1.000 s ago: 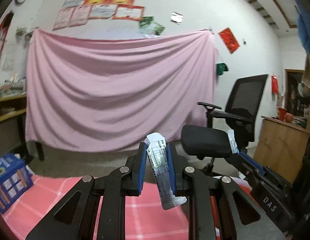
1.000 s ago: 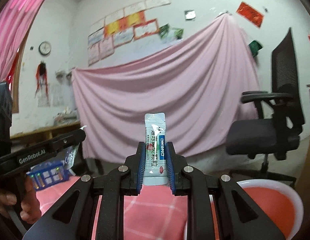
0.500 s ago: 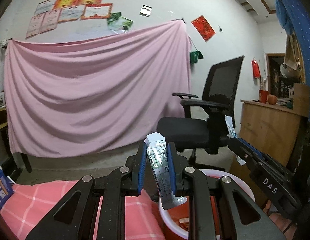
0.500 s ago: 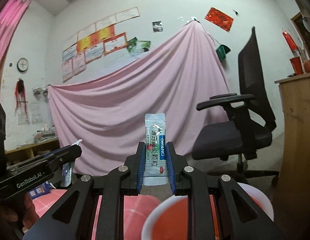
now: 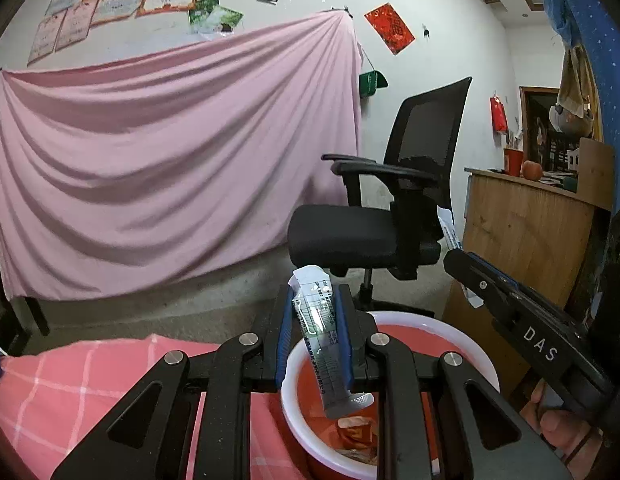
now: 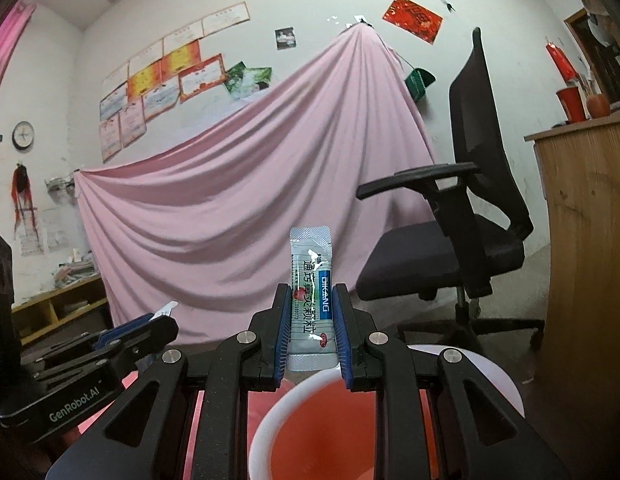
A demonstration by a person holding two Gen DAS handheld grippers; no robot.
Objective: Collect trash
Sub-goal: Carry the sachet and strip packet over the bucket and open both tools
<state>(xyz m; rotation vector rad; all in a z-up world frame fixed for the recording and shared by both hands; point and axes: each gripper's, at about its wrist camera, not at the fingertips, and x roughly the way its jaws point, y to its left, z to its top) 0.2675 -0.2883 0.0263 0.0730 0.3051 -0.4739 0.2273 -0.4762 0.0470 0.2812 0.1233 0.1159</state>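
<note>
My left gripper is shut on a silver sachet, held above the left rim of a red basin with a white rim. Some trash lies inside the basin. My right gripper is shut on a silver and blue sachet, upright above the same basin. The right gripper also shows at the right of the left wrist view, and the left gripper at the left of the right wrist view.
A pink checked cloth covers the table left of the basin. A black office chair stands behind the basin, and a wooden desk to its right. A pink sheet hangs on the far wall.
Both grippers have swung right with their sachets, from over the pink cloth to above the red basin. Both stay shut.
</note>
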